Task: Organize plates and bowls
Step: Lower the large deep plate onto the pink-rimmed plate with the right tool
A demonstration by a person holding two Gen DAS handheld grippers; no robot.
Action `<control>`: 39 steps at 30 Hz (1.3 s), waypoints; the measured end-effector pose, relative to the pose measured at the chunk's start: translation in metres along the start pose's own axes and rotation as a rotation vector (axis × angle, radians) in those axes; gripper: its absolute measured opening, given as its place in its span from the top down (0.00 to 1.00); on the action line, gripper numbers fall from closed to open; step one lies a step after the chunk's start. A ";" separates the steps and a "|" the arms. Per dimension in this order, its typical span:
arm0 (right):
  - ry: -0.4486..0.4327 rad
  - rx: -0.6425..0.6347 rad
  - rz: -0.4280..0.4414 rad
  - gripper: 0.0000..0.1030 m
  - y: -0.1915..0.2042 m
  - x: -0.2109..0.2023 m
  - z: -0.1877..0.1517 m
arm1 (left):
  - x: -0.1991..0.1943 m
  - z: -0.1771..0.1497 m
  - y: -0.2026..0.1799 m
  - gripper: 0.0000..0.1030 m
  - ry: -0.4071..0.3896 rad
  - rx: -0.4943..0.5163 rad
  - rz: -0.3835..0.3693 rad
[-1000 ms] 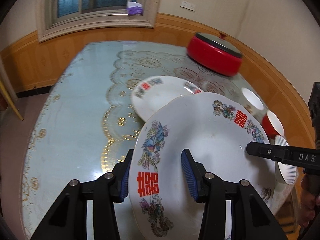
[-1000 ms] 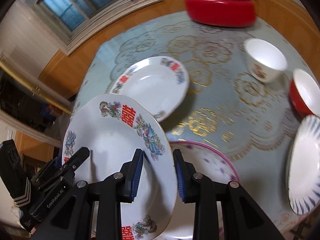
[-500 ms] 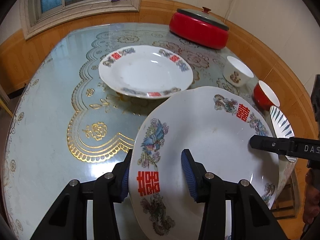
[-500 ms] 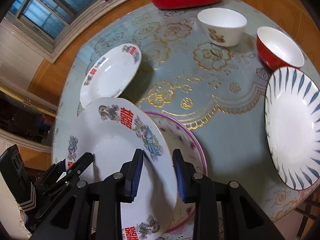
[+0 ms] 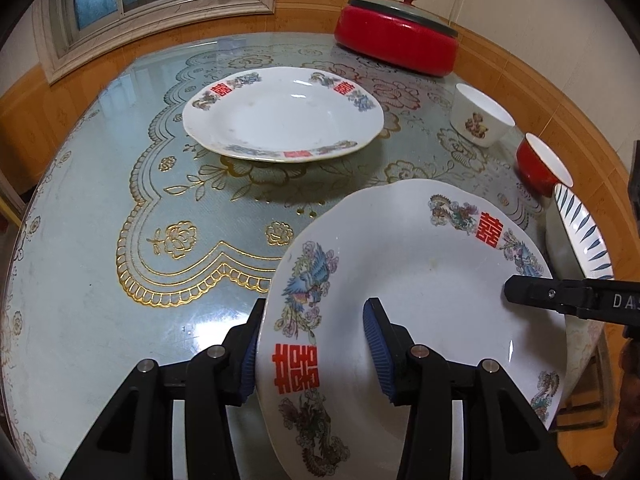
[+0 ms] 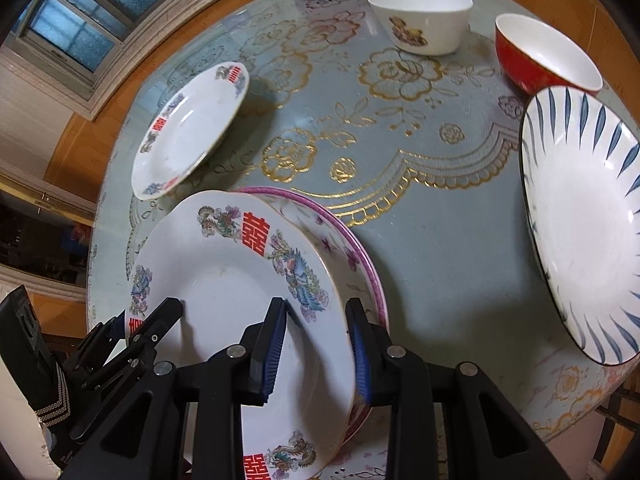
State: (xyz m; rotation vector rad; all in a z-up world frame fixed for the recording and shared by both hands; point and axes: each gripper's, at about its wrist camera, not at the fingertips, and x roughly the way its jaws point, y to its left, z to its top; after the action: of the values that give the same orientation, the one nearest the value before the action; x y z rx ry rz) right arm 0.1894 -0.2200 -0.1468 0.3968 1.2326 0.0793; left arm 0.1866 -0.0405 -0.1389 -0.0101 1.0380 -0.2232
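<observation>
A white plate with red double-happiness signs and phoenixes [image 5: 416, 292] [image 6: 236, 284] is held by both grippers. My left gripper [image 5: 312, 344] is shut on its near rim. My right gripper [image 6: 316, 344] is shut on the opposite rim; its finger [image 5: 560, 300] shows in the left wrist view. The plate sits just above or on a pink-rimmed floral plate [image 6: 352, 256]. A matching double-happiness plate [image 5: 280, 116] [image 6: 188, 128] lies farther on the table.
A blue-striped plate [image 6: 580, 224] [image 5: 584, 232] lies at the table's right edge. A red bowl [image 6: 544, 56] and a white bowl [image 6: 420, 16] stand behind it. A red lidded pot [image 5: 396, 40] stands at the back. The glass-topped table [image 5: 120, 200] has a patterned cloth.
Both grippers have lowered the held plate toward the pink-rimmed plate. The views have tipped down, so the other dishes on the table now show larger.
</observation>
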 end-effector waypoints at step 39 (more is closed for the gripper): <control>0.002 -0.244 -0.113 0.66 0.017 -0.010 0.001 | -0.005 -0.013 0.006 0.64 -0.025 0.046 0.029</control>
State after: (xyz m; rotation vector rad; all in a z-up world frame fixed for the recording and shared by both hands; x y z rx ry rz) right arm 0.1896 -0.2067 -0.1320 0.1143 1.2288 0.1315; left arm 0.1744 -0.0325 -0.1418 0.0441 1.0072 -0.2199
